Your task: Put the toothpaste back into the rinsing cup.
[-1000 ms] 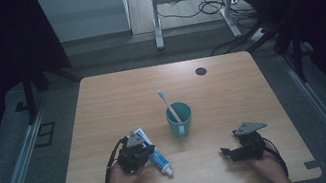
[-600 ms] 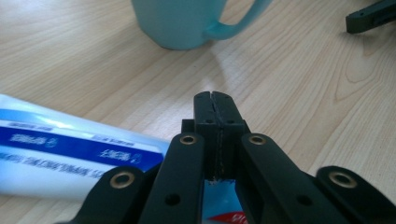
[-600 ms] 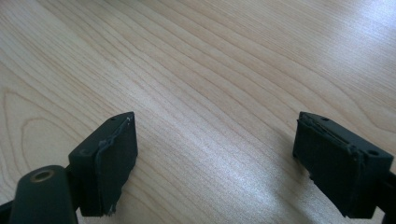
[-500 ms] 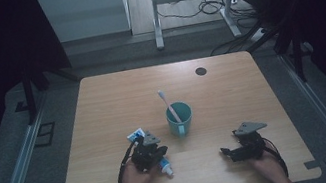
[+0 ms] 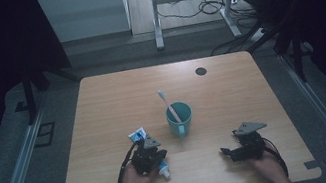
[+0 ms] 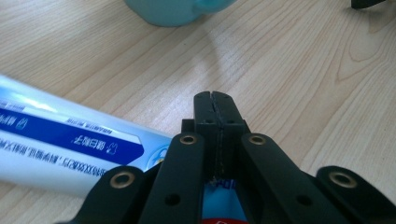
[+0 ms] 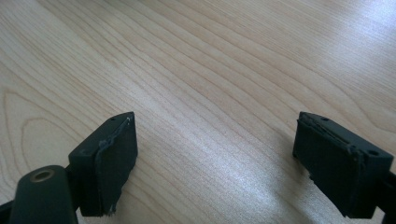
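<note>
Our left claw [image 6: 215,100], jaws pressed together and holding nothing, has slid rightward over the tube [image 6: 70,140] lying on the table [image 5: 103,112], the cup [image 5: 178,117] with its brush [image 5: 167,102] beyond, while our right claw [image 5: 226,152] rests spread apart.

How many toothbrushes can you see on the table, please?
1: a single toothbrush stands tilted in the teal cup near the table's middle, its head leaning toward the far left. None appears elsewhere, though the cup's inside is partly hidden.
</note>
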`<state>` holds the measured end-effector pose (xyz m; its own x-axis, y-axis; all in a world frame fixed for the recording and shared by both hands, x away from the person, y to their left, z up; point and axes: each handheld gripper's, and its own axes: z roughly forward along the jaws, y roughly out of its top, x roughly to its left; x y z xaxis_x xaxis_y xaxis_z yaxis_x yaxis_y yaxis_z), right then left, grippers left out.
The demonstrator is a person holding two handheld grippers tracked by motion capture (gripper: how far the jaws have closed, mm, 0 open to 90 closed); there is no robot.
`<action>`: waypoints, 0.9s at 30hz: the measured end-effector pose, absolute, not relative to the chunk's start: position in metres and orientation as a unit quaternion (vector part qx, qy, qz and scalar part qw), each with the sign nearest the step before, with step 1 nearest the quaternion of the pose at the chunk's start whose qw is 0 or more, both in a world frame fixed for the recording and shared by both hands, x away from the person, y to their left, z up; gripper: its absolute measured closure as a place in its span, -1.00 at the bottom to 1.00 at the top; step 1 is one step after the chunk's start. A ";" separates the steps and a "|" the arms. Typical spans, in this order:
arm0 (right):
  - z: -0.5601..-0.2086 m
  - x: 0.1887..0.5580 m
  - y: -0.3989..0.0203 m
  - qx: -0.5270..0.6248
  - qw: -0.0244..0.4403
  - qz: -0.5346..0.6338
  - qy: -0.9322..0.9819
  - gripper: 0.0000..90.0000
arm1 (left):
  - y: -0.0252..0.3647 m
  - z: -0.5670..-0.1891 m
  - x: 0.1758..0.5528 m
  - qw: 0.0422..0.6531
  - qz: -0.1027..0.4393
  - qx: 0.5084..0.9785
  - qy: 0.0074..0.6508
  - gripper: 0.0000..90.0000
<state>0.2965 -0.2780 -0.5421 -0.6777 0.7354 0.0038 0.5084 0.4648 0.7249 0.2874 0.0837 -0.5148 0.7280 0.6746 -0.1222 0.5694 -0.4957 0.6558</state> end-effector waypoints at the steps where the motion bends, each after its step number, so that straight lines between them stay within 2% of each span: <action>1: -0.542 0.297 -0.278 0.370 0.157 0.362 0.841 -0.69 | 0.084 -0.515 0.287 0.350 0.074 0.860 0.365 0.99; 27: -0.542 0.297 -0.278 0.368 0.158 0.363 0.842 -0.69 | 0.119 -0.515 0.281 0.329 0.078 0.853 0.398 0.98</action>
<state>0.2967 -0.2781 -0.5422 -0.6794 0.7337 0.0016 0.5052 0.4662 0.7262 0.2814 0.1192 -0.5148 0.6703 0.7309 -0.1286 0.6280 -0.4664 0.6230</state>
